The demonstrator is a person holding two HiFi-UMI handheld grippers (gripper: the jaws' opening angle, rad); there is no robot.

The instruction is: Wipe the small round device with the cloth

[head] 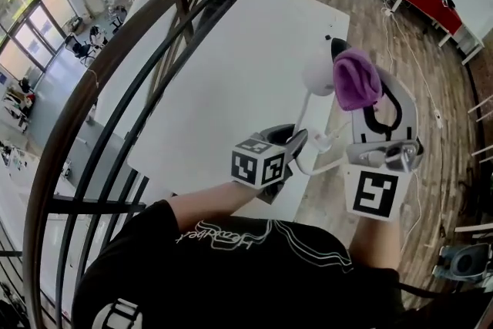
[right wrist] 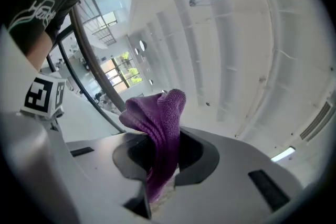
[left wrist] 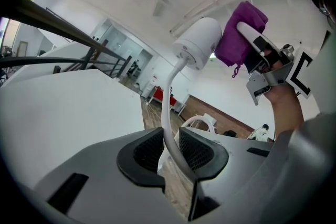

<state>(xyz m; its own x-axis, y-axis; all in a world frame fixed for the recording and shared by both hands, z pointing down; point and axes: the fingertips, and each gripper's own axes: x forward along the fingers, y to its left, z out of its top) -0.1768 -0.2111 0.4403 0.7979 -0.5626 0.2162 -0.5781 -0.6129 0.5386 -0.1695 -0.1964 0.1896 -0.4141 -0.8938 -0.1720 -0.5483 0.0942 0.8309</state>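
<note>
Judging the task first: the wiping looks to be in the middle, because the cloth (right wrist: pixel 157 118) is already against the small round device (left wrist: pixel 198 42), but I cannot tell how much of its white shell is already wiped, and no dirt shows on it; I would say the far side and the underside are left to do. The fingers of the right gripper (right wrist: pixel 163 153) are clamped together on the purple cloth, which stands up from between them in a folded bunch, and a short end hangs below. In the left gripper view this bunch touches the right side of the device, in the upper middle of the frame. The fingers of the left gripper (left wrist: pixel 169 149) stand only a little apart and are closed on the white cable (left wrist: pixel 169 113) of the device; the ribbed pads press the cable from both sides, and the cable rises from them in a curve to the round head. So the device is not lying down; it is held up by its cable, above the near edge of the white counter (head: pixel 231 73), at the right of the middle in the head view. Beyond the counter, a dark railing (head: pixel 115 73) crosses the left of that view.
</note>
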